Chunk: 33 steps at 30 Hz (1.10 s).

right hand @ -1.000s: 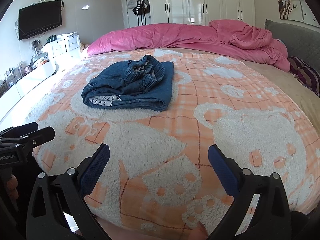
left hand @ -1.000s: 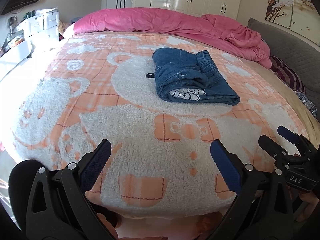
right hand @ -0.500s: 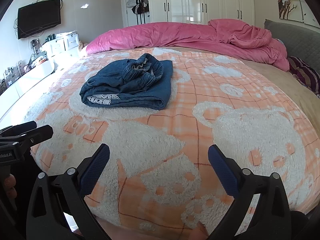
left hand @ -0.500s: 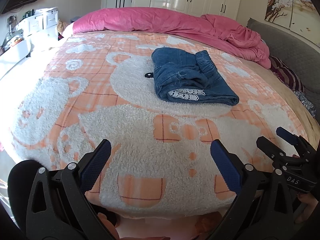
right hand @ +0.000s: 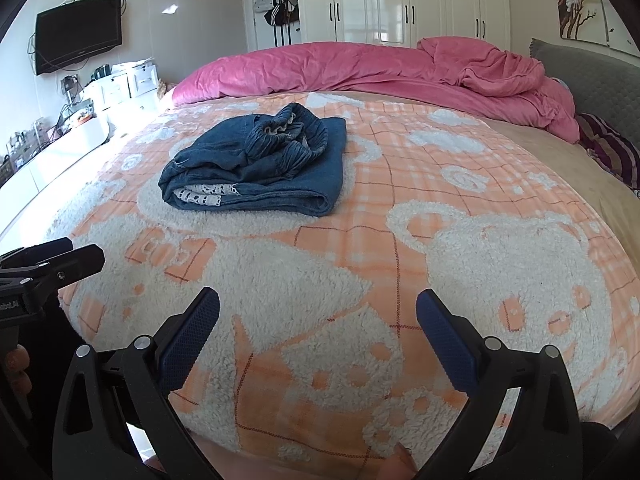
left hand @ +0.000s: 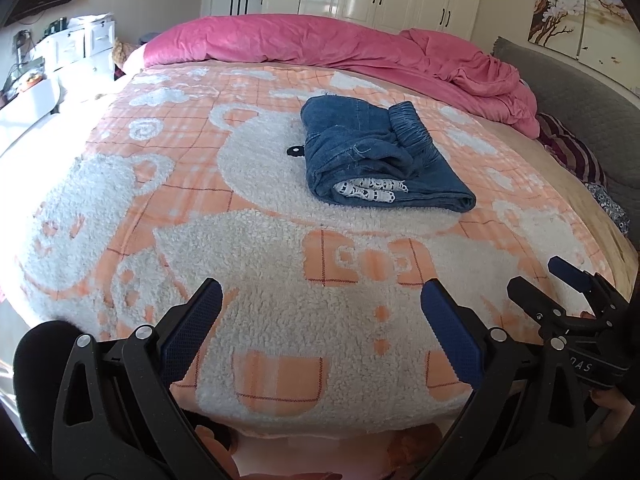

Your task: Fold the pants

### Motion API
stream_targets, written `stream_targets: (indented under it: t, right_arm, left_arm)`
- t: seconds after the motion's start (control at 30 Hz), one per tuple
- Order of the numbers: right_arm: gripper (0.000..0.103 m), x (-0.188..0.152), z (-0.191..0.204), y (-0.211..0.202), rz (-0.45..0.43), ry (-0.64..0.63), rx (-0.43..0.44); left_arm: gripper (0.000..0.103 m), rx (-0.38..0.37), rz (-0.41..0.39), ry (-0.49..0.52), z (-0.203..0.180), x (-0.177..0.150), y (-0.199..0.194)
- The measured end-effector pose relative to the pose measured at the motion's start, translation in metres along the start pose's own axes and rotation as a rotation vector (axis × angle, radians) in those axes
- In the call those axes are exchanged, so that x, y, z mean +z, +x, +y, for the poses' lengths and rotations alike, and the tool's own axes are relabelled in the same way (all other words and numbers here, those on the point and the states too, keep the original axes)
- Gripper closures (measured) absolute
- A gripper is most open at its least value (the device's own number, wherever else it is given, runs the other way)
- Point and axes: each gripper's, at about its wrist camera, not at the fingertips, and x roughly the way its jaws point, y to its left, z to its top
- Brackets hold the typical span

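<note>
I see folded pants [left hand: 384, 160] on the bed blanket [left hand: 280, 280], well ahead of my left tool [left hand: 320, 320] and right tool [right hand: 318, 320], both spread wide, empty.

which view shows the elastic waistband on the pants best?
Right wrist. The pants' gathered waistband faces that camera, its opening and pale lining visible on top of the fold. The left wrist view shows the waistband only side-on, as a ribbed strip along the far right edge.
</note>
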Motion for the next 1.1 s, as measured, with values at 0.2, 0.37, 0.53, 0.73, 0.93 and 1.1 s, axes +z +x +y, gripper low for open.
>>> stream_targets:
  t: [0.2, 0.37, 0.53, 0.73, 0.93, 1.1]
  right_arm:
    - [0.005, 0.0, 0.0, 0.001, 0.002, 0.0, -0.002]
    - [0.005, -0.001, 0.0, 0.002, 0.006, 0.002, -0.006]
    - [0.005, -0.001, -0.002, 0.002, 0.008, 0.009, -0.009]
    - [0.005, 0.0, -0.009, 0.003, 0.015, 0.034, -0.014]
    - [0.005, 0.014, -0.051, 0.008, 0.031, 0.132, -0.07]
    - [0.005, 0.046, -0.15, 0.014, 0.054, 0.275, -0.258]
  left_arm:
    - [0.009, -0.001, -0.005, 0.008, -0.003, 0.0, 0.0]
    - [0.009, -0.005, -0.004, 0.009, -0.003, 0.001, 0.0]
    - [0.009, 0.001, 0.012, 0.005, -0.002, 0.001, 0.004]
    - [0.009, -0.054, 0.026, -0.008, 0.001, 0.001, 0.009]
    - [0.009, -0.069, -0.037, -0.061, 0.037, 0.026, 0.01]
    - [0.009, 0.201, 0.054, -0.081, 0.113, 0.088, 0.06]
